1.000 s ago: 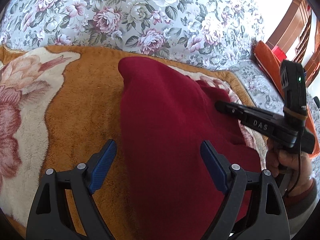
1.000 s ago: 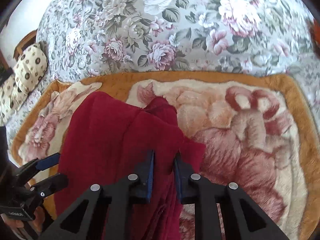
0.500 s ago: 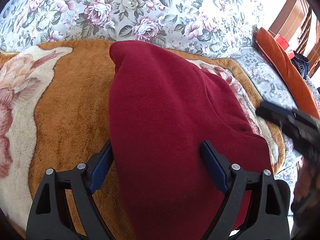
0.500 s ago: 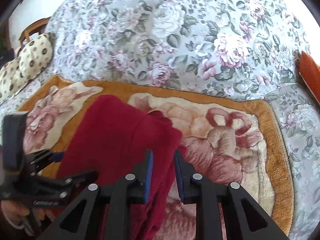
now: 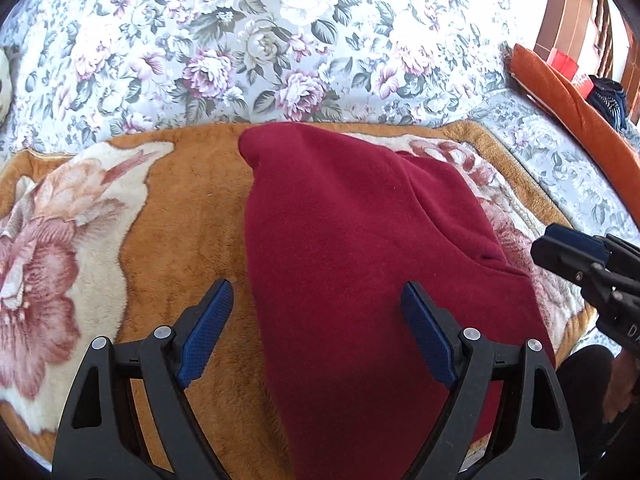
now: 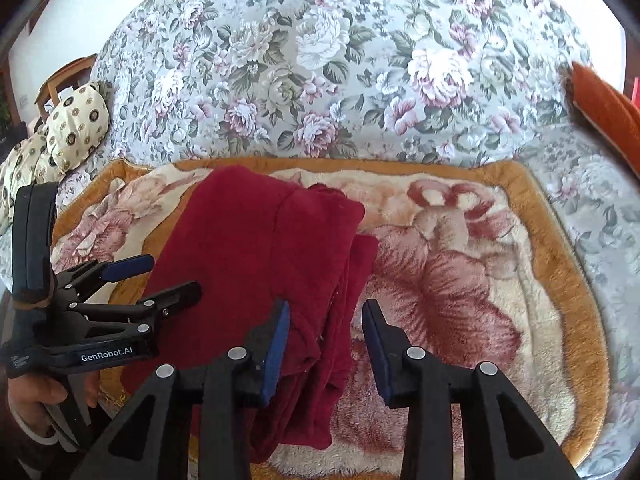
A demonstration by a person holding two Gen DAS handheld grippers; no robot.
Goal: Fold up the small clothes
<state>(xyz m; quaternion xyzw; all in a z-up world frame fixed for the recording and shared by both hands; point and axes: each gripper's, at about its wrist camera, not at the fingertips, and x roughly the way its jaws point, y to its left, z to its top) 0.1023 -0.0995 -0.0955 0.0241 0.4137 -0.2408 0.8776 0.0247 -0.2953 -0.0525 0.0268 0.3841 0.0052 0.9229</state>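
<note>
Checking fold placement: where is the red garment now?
In both views, the red garment lies on the plush blanket, left of centre, between both grippers.

The left black two-finger gripper with blue pads [image 5: 316, 324] points steeply downward, its jaws spread wide. The right black gripper with blue pads [image 6: 325, 344] tilts down likewise, jaws opening, pads pressing nothing.

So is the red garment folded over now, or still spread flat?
Folded. The red garment lies in stacked layers on the blanket, doubled edges showing along its right side in the right wrist view. Neither tongs grips it.
</note>
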